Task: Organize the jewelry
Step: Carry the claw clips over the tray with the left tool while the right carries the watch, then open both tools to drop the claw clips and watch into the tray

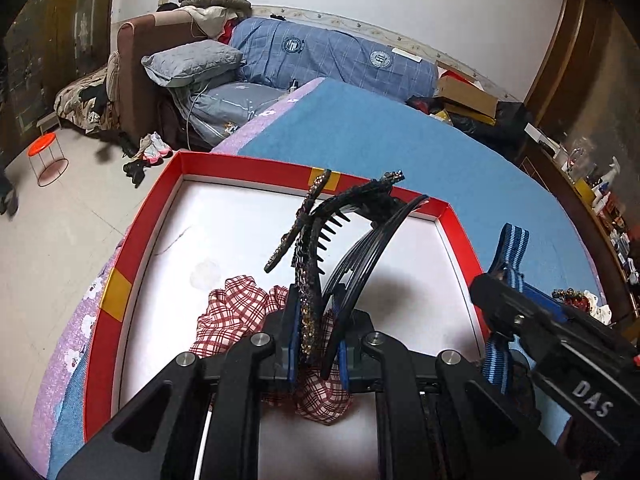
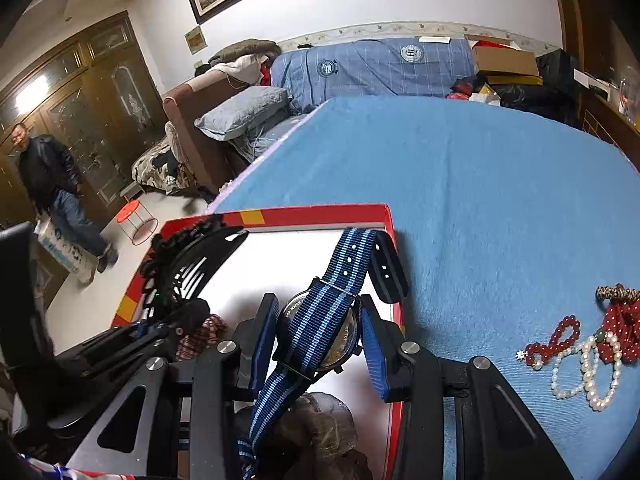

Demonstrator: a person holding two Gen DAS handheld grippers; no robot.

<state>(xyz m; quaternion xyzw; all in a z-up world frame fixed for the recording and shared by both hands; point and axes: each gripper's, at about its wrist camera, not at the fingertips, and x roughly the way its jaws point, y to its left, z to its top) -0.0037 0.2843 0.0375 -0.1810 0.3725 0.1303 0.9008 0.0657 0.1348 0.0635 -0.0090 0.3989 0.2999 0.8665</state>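
Note:
A red-rimmed box (image 1: 132, 240) with a white floor sits on the blue cloth; it also shows in the right wrist view (image 2: 320, 213). My left gripper (image 1: 316, 344) is shut on a bundle of black headbands (image 1: 340, 236) and holds them above the box. A red plaid scrunchie (image 1: 232, 316) lies in the box under it. My right gripper (image 2: 320, 340) is shut on a watch with a blue striped strap (image 2: 320, 312), above the box's right side. The right gripper shows in the left wrist view (image 1: 520, 312) at the right.
On the blue cloth (image 2: 480, 200) at the right lie a red bead bracelet (image 2: 556, 340), a pearl necklace (image 2: 588, 376) and a red dotted scrunchie (image 2: 624, 328). A person (image 2: 52, 184) walks on the floor at the left. A sofa with bedding stands behind.

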